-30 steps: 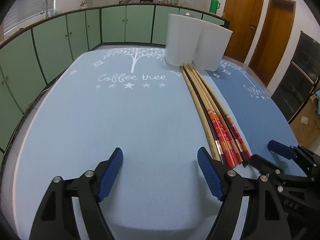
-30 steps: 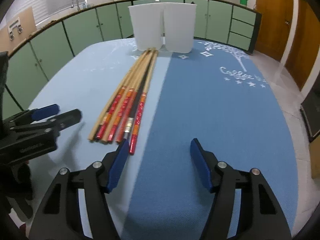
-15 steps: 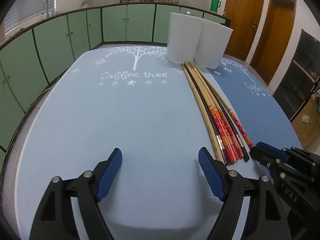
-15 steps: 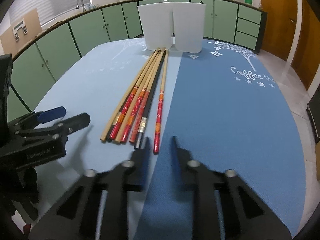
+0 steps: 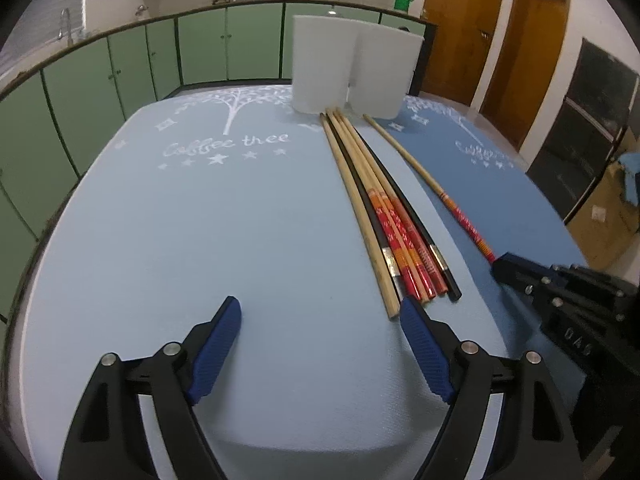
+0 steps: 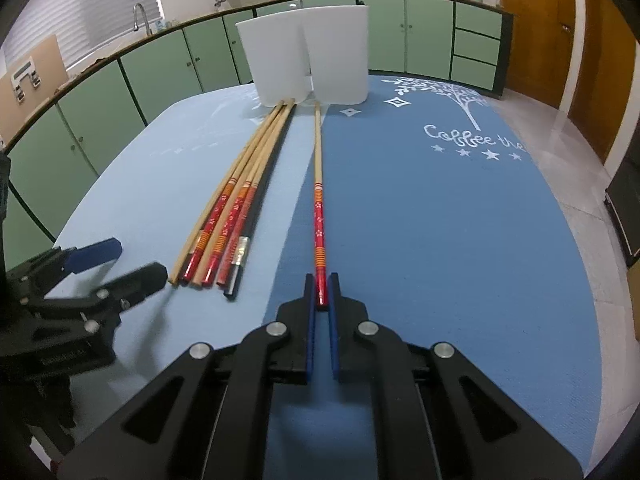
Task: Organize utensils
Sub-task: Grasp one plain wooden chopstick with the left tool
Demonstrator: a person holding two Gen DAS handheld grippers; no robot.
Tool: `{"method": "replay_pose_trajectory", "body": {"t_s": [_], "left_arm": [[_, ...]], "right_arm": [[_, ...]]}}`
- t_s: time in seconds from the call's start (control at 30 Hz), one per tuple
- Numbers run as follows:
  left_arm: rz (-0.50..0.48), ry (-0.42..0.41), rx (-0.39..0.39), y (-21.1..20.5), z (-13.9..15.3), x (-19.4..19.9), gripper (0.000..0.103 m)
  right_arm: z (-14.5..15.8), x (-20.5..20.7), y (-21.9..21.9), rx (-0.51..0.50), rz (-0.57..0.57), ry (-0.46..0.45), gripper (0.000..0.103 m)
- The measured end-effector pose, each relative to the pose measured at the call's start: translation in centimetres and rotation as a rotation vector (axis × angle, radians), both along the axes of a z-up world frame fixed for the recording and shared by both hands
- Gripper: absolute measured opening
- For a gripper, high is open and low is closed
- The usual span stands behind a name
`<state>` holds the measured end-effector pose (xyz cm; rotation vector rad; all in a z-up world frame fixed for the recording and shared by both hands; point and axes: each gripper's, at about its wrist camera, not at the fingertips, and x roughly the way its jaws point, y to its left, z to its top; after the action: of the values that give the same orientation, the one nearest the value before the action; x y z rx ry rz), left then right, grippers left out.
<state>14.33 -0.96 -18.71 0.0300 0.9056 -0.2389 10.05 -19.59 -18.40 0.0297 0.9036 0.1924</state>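
Observation:
A bundle of several long chopsticks [image 6: 236, 208], some with red ends and some black, lies on the light blue mat [image 5: 200, 240]. One red-ended bamboo chopstick [image 6: 317, 200] lies apart to the right of the bundle, on the seam with the dark blue mat [image 6: 440, 220]. My right gripper [image 6: 321, 280] is shut on its red end. My left gripper [image 5: 320, 312] hovers over the mat left of the bundle [image 5: 384, 216]; its jaws are opening with nothing between them. Two white containers [image 6: 276, 64] [image 6: 338, 56] stand at the far tips.
Green kitchen cabinets [image 5: 120, 72] ring the table beyond its far and left edges. Brown doors [image 5: 460, 28] stand at the back right. A cardboard box [image 5: 608, 216] sits on the floor to the right.
My right gripper closed on the rightmost red-ended chopstick and drew it sideways out of the bundle. The left gripper stayed in place.

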Motion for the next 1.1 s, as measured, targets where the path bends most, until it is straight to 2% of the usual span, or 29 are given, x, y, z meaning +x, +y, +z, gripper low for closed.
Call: {"method": "replay_pose_trajectory", "body": {"t_s": [0.23, 0.57, 0.8, 0.9, 0.97, 1.1], "left_arm": [[-0.004, 0.004, 0.065, -0.8, -0.4, 0.2, 0.088], [0.097, 0.001, 0.072, 1.8, -0.2, 0.3, 0.087], [0.082, 0.005, 0.066, 1.3, -0.2, 0.5, 0.086], [0.076, 0.005, 0.056, 0.9, -0.1, 0.8, 0.081], [0.064, 0.004, 0.053, 0.6, -0.1, 0.9, 0.075], [0.043, -0.010, 0.033, 0.0, 0.2, 0.6, 0.047]], "right_arm": [[0.0, -0.2, 0.0, -0.004, 0.005, -0.003, 0.005], [0.0, -0.2, -0.2, -0.006, 0.011, -0.004, 0.006], [-0.2, -0.1, -0.1, -0.008, 0.012, 0.000, 0.006], [-0.3, -0.1, -0.1, -0.006, 0.012, 0.001, 0.007], [-0.3, -0.1, -0.1, -0.003, 0.012, 0.000, 0.007], [-0.3, -0.2, -0.3, 0.009, 0.012, 0.000, 0.006]]}}
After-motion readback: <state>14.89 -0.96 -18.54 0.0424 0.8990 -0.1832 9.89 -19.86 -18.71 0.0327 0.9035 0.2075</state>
